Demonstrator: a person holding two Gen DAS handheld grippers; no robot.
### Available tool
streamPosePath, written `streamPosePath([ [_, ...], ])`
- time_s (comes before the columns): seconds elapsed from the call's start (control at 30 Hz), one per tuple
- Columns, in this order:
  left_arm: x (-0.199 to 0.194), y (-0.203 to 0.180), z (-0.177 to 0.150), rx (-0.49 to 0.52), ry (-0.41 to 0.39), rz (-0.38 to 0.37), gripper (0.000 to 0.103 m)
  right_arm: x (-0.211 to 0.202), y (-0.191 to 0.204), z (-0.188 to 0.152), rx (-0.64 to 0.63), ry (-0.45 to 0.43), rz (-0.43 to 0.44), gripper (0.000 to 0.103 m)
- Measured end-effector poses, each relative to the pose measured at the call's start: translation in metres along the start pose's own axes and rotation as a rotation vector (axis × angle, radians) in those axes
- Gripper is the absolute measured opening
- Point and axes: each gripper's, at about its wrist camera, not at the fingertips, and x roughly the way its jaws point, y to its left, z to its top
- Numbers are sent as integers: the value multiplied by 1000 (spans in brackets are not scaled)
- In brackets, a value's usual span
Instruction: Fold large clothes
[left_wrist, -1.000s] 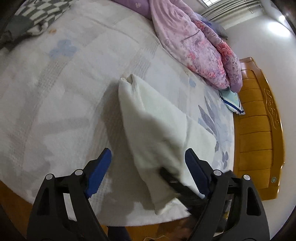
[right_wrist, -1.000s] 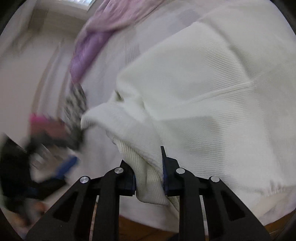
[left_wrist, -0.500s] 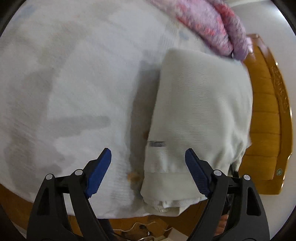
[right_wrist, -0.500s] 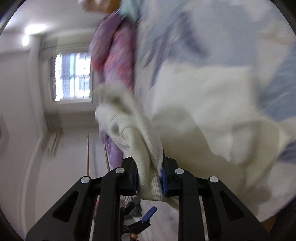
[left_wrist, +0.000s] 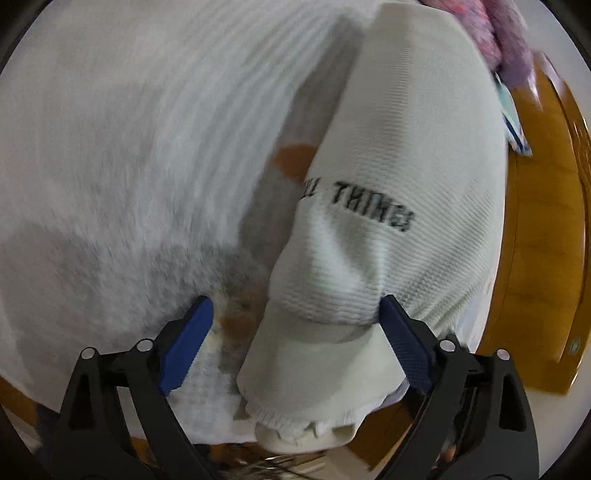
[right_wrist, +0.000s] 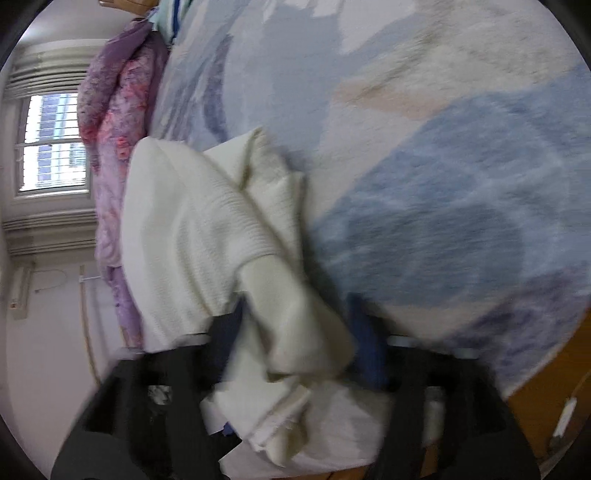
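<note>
the cream sweater (left_wrist: 399, 184) now lies as a narrow folded bundle on the bed (left_wrist: 129, 147), where a second ago it was a loose slanted flap being swung over. the right tool (right_wrist: 295, 343), which was clamped on a ribbed edge half a second ago, now has its jaws spread apart, with the cloth lying loose between them, so the fold looks set down. the left tool (left_wrist: 295, 332) has closed in on the bundle, jaws wide open, one to each side of the bundle's near end, gripping nothing; the right blue pad (left_wrist: 404, 347) is just beside or touching the knit, and blur leaves that unclear.

the bundle's near end with its frayed hem (left_wrist: 291, 424) hangs at or just past the mattress edge, directly under the left tool. right of the left tool, the wooden bed frame (left_wrist: 535, 240) runs close along the sweater. ahead and to that same side sits a pink-purple quilt (left_wrist: 506, 40). left of the left tool the patterned bedspread is open, so that seems the freest side for shifting or pressing the bundle flat.
</note>
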Motion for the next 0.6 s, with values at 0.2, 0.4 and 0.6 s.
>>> streamPosePath([
  [0.2, 12, -13, -28, 40, 40, -32, 76, 15, -13, -11, 106, 59, 99, 75],
  [0.4, 6, -32, -26, 89, 50, -19, 29, 34, -14, -9, 155, 84, 191, 91],
  [0.6, -35, -66, -25, 88, 0, -144, 25, 52, 5, -15, 182, 133, 257, 93],
])
